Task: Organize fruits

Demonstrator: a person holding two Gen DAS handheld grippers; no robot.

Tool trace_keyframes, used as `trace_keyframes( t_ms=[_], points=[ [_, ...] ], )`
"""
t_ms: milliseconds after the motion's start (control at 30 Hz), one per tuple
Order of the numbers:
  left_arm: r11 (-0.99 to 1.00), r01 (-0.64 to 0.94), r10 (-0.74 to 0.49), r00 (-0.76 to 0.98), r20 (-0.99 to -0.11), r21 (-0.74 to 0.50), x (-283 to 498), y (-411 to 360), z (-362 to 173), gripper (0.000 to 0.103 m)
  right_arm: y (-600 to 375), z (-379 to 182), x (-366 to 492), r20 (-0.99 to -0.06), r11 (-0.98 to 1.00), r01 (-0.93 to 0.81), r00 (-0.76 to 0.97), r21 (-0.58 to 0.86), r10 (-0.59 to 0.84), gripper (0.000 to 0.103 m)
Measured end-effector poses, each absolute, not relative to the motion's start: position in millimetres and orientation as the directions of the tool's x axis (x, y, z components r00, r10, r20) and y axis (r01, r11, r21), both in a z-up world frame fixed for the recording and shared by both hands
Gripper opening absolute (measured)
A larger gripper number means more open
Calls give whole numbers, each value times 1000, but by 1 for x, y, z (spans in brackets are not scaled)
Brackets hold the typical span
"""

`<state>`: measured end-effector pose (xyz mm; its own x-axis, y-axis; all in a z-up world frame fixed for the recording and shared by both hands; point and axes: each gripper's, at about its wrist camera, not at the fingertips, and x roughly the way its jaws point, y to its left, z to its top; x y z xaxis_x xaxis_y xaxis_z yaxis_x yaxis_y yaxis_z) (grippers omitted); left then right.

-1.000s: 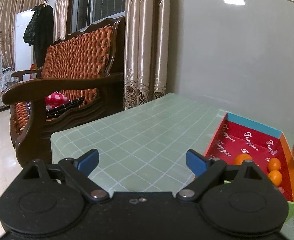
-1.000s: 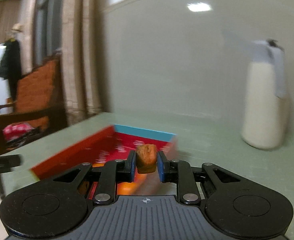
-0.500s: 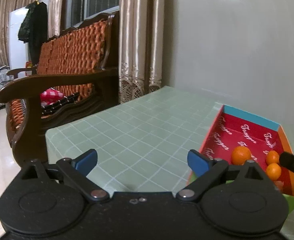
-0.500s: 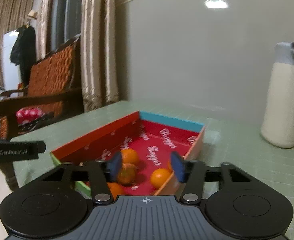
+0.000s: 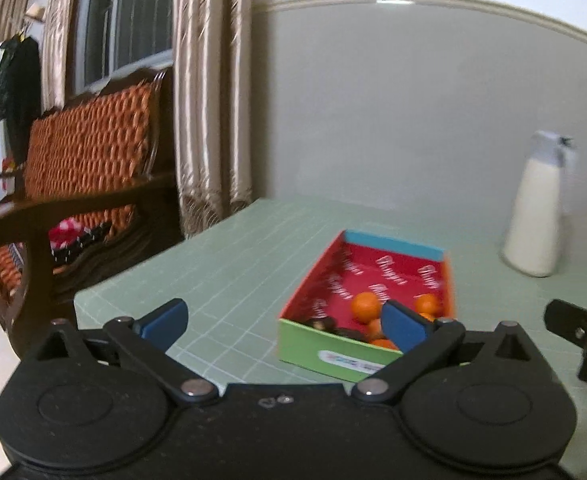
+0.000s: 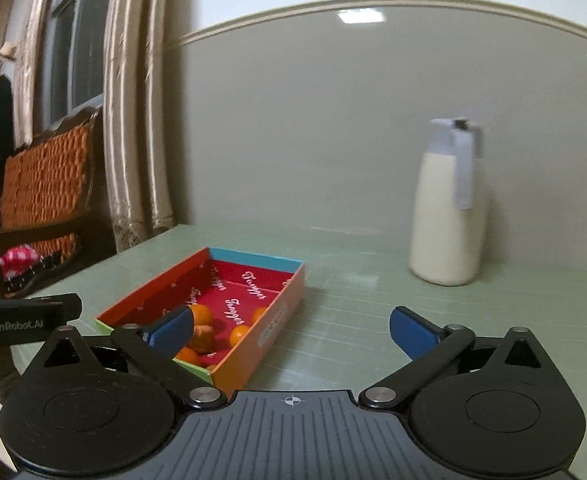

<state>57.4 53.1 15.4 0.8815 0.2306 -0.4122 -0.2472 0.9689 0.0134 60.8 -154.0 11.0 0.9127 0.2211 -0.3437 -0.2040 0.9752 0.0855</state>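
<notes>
A colourful cardboard box with a red inside lies on the green table. It holds several oranges and some dark brown fruits; one brownish fruit lies among the oranges. My left gripper hangs back from the box's near end, its jaws still opening with nothing between them. My right gripper is above the table on the box's right side, jaws opening wide and empty. The right gripper's body shows at the right edge of the left wrist view.
A cream thermos jug stands by the grey wall at the back right. A wooden sofa with orange cushions sits left of the table, beside curtains. The table's left edge is near.
My right gripper opened and let go of the brown fruit, which now lies in the box. Both grippers drew back and rose, so the whole box is in view.
</notes>
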Motion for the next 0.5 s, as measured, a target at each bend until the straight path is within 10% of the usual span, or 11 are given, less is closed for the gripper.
trace_keyframes(
  t_ms=[500],
  points=[
    [987,-160,158,920,-358,22,-3,34,65,97,-176,61,-2,-339,974,-94,927,209,162,103]
  ],
)
